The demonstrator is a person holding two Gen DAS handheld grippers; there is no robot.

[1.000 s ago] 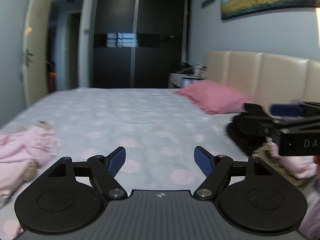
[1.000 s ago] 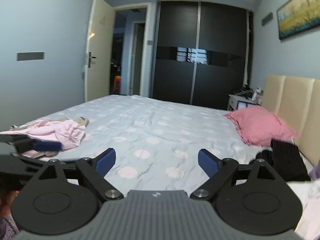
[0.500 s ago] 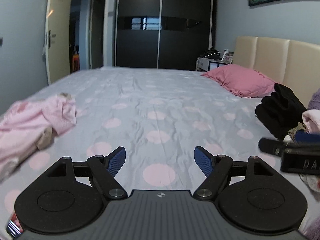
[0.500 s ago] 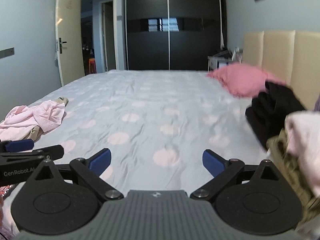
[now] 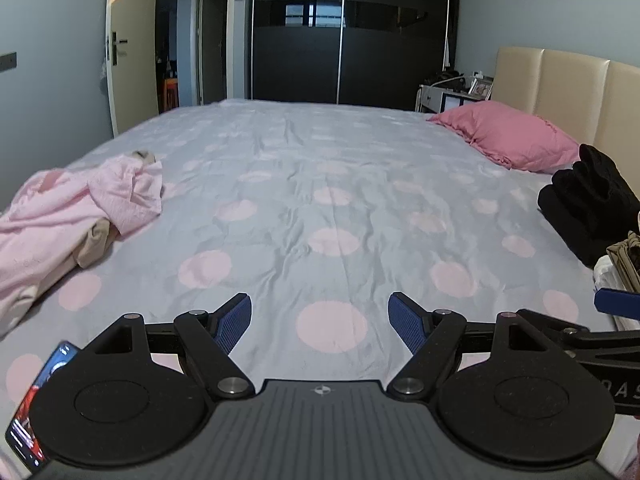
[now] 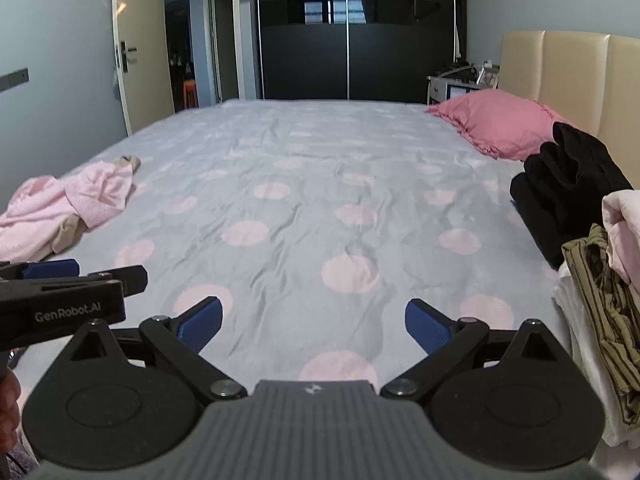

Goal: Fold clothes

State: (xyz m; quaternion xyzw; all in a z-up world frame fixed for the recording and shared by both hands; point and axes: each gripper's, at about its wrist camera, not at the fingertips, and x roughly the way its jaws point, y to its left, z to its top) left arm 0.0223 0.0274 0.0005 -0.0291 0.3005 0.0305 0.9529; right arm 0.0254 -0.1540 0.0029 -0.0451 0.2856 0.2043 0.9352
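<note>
Holding, left gripper point(image 5: 320, 322): I see jaws wide, empty, above the bed point(image 5: 320, 184).
Right gripper point(image 6: 313, 326): jaws spread, nothing between.

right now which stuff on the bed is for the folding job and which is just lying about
For folding: pink garment, black clothes, striped olive garment, pale pink garment.

Just lying about: pink pillow, phone, bedside table.

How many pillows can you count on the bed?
1. The pink pillow lies at the far right of the bed, against the headboard. Others may be hidden behind the clothes pile on the right.
</note>
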